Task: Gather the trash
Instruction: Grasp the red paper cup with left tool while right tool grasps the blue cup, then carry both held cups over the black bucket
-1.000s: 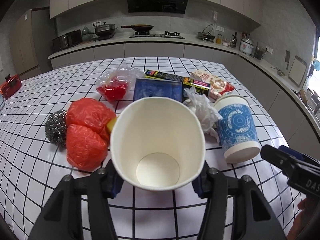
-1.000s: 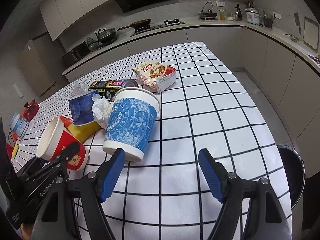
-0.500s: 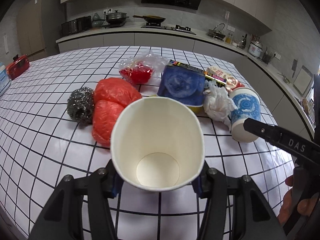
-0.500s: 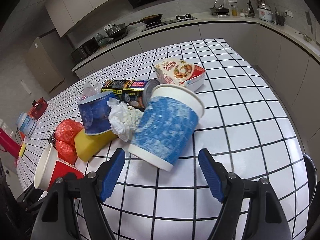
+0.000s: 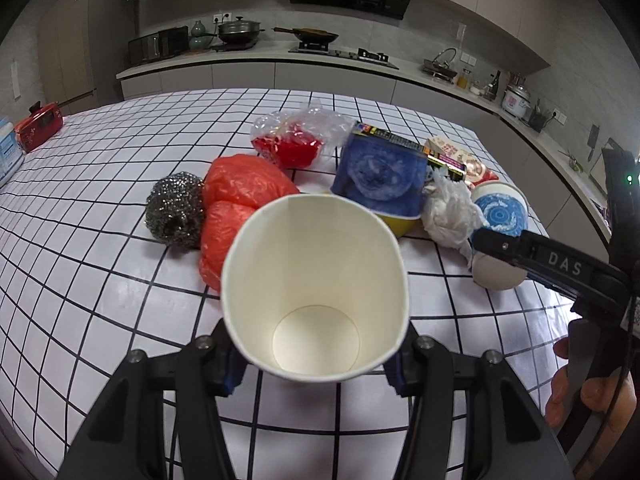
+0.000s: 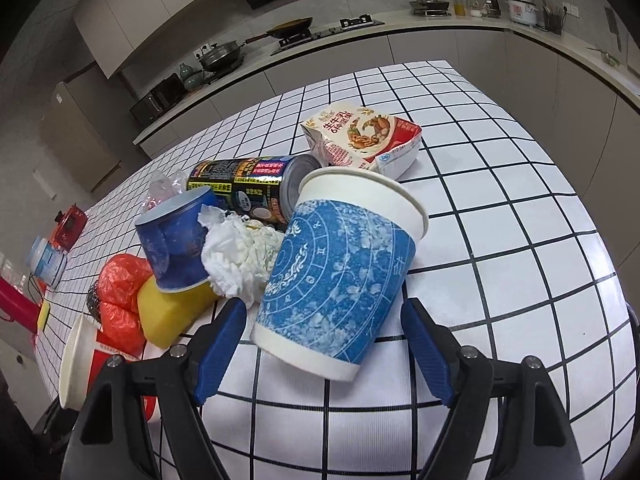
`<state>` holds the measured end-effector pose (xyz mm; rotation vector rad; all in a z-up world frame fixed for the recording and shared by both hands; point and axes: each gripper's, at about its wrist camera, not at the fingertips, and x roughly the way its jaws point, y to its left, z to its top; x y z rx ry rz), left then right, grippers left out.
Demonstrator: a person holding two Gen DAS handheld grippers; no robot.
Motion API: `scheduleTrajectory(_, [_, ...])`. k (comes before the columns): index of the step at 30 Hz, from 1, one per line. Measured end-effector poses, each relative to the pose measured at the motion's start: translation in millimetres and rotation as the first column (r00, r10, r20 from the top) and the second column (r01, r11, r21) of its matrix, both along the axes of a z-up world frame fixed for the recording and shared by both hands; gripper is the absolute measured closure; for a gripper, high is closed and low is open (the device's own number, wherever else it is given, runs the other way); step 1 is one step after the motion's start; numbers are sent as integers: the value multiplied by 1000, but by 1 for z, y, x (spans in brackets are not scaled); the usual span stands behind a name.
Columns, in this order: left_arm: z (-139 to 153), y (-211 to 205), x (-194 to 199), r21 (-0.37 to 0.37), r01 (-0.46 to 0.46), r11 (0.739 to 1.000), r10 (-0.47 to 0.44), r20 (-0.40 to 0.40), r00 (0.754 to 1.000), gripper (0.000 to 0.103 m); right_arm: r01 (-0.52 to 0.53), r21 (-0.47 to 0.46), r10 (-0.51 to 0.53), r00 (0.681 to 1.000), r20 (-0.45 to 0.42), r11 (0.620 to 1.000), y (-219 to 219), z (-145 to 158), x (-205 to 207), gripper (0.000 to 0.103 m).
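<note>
Closing in on the blue cup [image 6: 344,276], your right gripper [image 6: 324,352] is opening its jaws either side of it, not yet touching. Your left gripper [image 5: 316,364] is clamping the paper cup [image 5: 316,296], ready for nesting.

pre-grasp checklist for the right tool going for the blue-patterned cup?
1. Left tool grips the paper cup, mouth facing the camera, nothing inside: ok.
2. Right tool jaws are opening, wider than the blue-patterned cup: ok.
3. Cup base lies between the jaws, pads clear of it: ok.
4. Cup stable: it tilts, leaning among the pile; resting point unclear: cannot tell.
5. Clearance: the crumpled tissue touches the cup's side next to the right tool's left pad and may be snagged: not ok.
6. Blue cup empty: its inside is hidden: cannot tell.
</note>
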<state>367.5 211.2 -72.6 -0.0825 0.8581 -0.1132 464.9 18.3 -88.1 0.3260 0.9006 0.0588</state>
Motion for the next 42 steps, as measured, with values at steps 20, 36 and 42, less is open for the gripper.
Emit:
scheduleTrajectory(20, [12, -16, -18, -38, 129, 991, -129, 13, 992, 47, 49, -55, -44, 994, 98, 997, -21, 26, -65, 41])
scheduleTrajectory(36, [3, -17, -19, -29, 155, 988, -156, -33, 987, 47, 127, 15, -126, 992, -27, 992, -39, -4, -75, 39])
scheduleTrajectory(42, [7, -25, -26, 14, 176, 984, -175, -20, 984, 50, 130, -38, -129, 991, 30, 991, -37, 4, -90, 44])
